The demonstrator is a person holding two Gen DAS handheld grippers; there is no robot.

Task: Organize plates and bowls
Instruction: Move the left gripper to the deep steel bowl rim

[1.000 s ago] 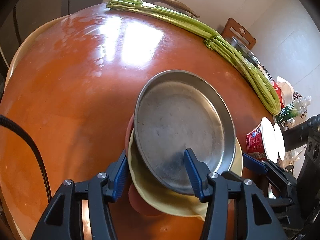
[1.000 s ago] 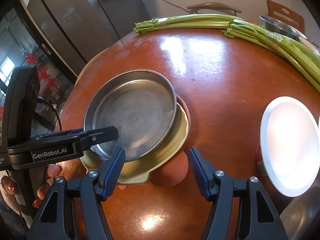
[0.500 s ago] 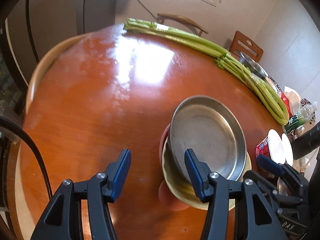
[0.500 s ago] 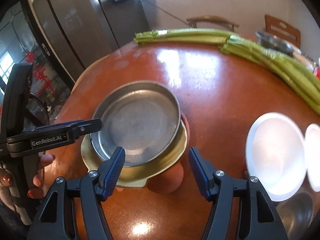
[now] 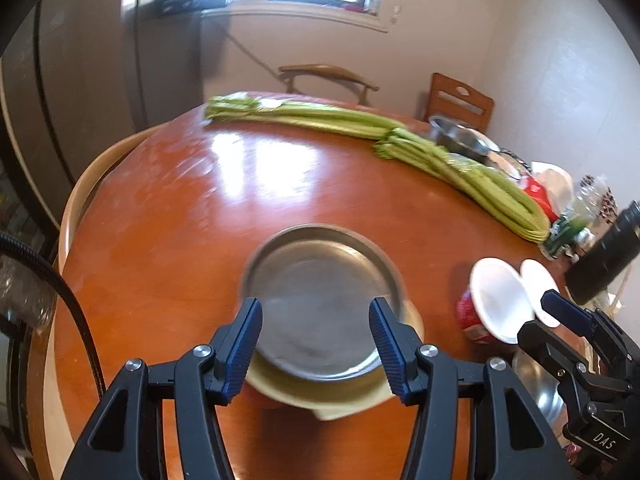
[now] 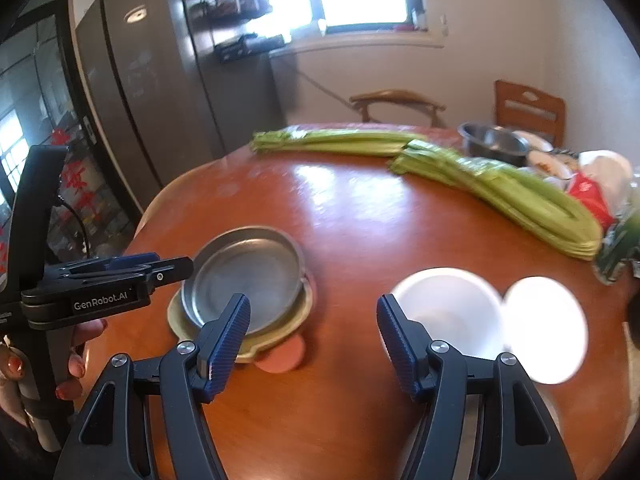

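A round steel plate [image 5: 320, 304] lies on top of a yellow plate [image 5: 344, 394], which sits on a pink dish [image 6: 282, 356], stacked on the brown round table [image 5: 180, 248]. The stack also shows in the right wrist view, with the steel plate [image 6: 244, 276] on top. My left gripper [image 5: 316, 344] is open and empty, raised above the near side of the stack. My right gripper [image 6: 314, 340] is open and empty, raised to the right of the stack. The left gripper also shows in the right wrist view [image 6: 132, 270], just left of the stack.
Long celery stalks [image 5: 380, 136] lie across the far side of the table. Two white-lidded red cups [image 5: 496, 308] stand to the right of the stack. A steel bowl [image 6: 494, 144], bags and bottles sit at the far right. Two chairs [image 6: 400, 104] stand behind the table.
Both grippers have pulled back and up from the stack. The left gripper has let go of the steel plate's rim, and the plate now rests on the yellow plate.
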